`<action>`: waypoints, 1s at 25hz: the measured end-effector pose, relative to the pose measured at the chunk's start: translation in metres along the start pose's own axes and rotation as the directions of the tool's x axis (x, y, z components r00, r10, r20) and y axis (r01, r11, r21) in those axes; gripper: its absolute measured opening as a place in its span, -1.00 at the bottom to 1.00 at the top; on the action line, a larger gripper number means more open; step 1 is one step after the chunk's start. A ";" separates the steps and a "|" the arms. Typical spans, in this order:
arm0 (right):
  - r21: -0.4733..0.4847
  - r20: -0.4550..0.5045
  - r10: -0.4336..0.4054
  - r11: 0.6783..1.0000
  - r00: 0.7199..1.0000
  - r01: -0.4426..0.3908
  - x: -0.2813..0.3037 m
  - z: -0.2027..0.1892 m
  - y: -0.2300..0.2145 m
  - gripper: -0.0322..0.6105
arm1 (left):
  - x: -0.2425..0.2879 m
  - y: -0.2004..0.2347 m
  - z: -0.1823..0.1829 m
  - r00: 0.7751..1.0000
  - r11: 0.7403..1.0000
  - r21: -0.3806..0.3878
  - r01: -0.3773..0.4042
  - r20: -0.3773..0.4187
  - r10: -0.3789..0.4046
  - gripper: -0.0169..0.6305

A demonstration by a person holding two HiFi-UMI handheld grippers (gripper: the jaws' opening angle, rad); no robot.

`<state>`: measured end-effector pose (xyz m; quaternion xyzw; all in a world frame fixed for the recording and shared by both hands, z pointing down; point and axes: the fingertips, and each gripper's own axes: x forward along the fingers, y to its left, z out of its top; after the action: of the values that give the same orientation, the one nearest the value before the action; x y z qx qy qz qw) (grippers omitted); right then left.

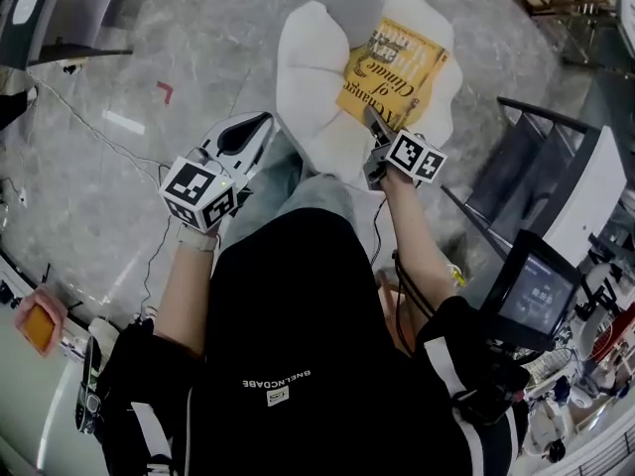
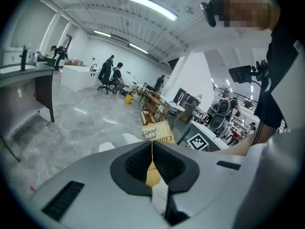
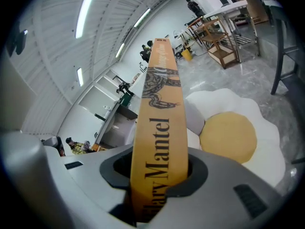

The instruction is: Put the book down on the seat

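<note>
Pinched in the right gripper [image 1: 377, 127], the left gripper [image 1: 248, 132] closed on nothing, the book [image 1: 394, 72] is being held over the seat [image 1: 308, 58] and could be toppled if released tilted.

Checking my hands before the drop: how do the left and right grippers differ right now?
The right gripper is shut on the book, with its spine between the jaws; the left gripper is shut with nothing held. The right gripper reaches over the white seat; the left gripper sits beside the seat, over the floor. Both have the same white build and a marker cube.
</note>
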<state>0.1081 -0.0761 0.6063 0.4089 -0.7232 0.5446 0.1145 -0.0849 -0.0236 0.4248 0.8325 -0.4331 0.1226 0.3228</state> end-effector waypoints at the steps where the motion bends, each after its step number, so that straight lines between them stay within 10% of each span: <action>1: 0.000 -0.012 -0.006 1.000 1.000 0.006 0.006 -0.004 -0.006 -0.40 | 0.002 0.005 -0.005 1.000 1.000 -0.010 -0.003 -0.001 0.003 -0.91; 25: -0.062 -0.208 -0.185 0.982 0.960 0.176 0.135 -0.057 -0.110 -0.40 | 0.019 0.082 -0.057 0.998 0.994 -0.097 -0.044 -0.052 0.039 -0.90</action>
<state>0.0852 -0.0967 0.7868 0.4100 -0.6780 0.5569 0.2493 -0.1345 -0.0330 0.5129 0.8032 -0.4475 0.1286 0.3715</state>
